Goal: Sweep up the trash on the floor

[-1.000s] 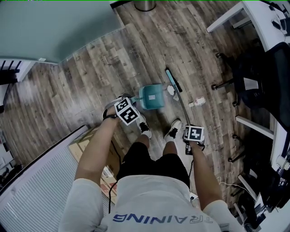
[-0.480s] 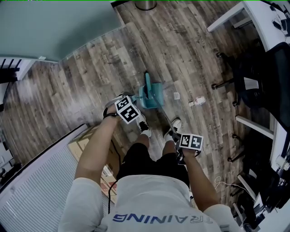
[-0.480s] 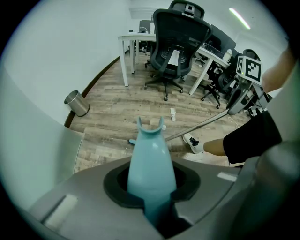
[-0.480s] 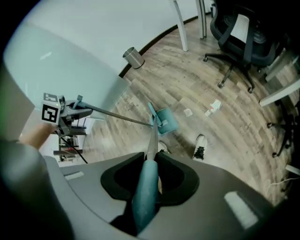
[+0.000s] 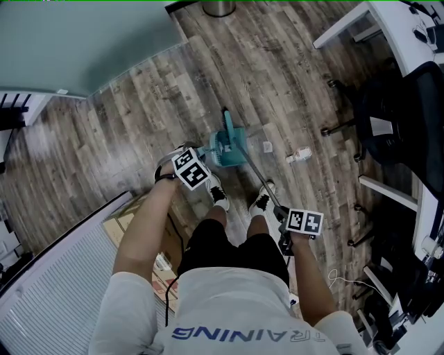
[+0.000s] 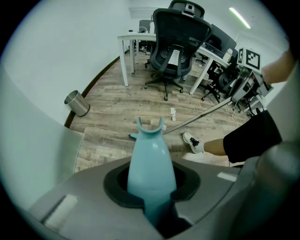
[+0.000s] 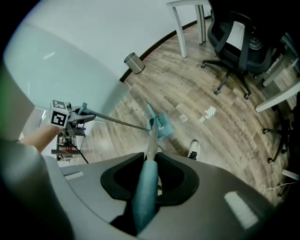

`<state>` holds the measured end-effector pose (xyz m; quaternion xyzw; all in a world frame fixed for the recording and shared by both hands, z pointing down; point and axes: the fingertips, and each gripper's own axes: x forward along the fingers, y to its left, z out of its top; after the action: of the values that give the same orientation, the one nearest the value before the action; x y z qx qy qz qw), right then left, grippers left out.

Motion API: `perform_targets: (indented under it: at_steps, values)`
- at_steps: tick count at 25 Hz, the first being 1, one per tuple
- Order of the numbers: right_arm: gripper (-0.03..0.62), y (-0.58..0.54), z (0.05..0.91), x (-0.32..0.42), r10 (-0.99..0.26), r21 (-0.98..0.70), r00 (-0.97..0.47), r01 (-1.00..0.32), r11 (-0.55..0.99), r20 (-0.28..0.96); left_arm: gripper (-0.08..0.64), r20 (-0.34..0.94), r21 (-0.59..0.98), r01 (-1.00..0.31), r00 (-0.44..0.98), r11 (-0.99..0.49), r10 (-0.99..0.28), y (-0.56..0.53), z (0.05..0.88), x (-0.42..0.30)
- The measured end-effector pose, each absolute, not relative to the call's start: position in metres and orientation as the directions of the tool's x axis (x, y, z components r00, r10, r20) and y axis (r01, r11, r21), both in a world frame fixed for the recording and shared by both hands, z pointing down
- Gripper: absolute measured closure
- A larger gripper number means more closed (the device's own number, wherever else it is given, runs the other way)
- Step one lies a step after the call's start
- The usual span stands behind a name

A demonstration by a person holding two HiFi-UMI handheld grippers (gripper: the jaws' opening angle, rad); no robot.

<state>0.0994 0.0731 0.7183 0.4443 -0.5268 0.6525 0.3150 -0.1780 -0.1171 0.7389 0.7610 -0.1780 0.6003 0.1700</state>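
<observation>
The person's white shirt [image 5: 229,326] reads "TRAINING" across the chest. The left hand-held gripper [image 6: 150,206] is closed narrow on the pale blue handle [image 6: 149,159] of a dustpan [image 5: 225,147], which sits on the wooden floor [image 5: 139,118] just ahead of the person's shoes. The right hand-held gripper [image 7: 143,211] is clamped on the blue grip of a broom [image 7: 149,140]. The broom's thin pole slants down to its head at the dustpan's mouth. A small white scrap [image 5: 267,146] lies just right of the pan, and a larger crumpled piece [image 5: 300,154] lies a little beyond it. Farther off stand a black office chair [image 5: 392,118], a white worktop [image 5: 354,24] and a metal bin [image 5: 218,7]. Each hand-held gripper carries square black-and-white markers; I can read no brand.
</observation>
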Motion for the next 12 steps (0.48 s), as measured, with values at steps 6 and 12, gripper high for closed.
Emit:
perform_targets:
  at_steps: [6,12]
  values:
    - [0.483,0.072,0.706,0.213,-0.127,-0.234,-0.202,-0.910,-0.341,0.971,0.474,0.975,0.045,-0.474,0.212,-0.879,-0.065,-0.119,0.739,-0.178]
    - [0.483,0.077,0.717,0.296,-0.108,-0.037,0.009,-0.910,-0.413,0.994,0.474,0.974,0.040,-0.476,0.216,-0.878,-0.073,-0.117,0.738,-0.177]
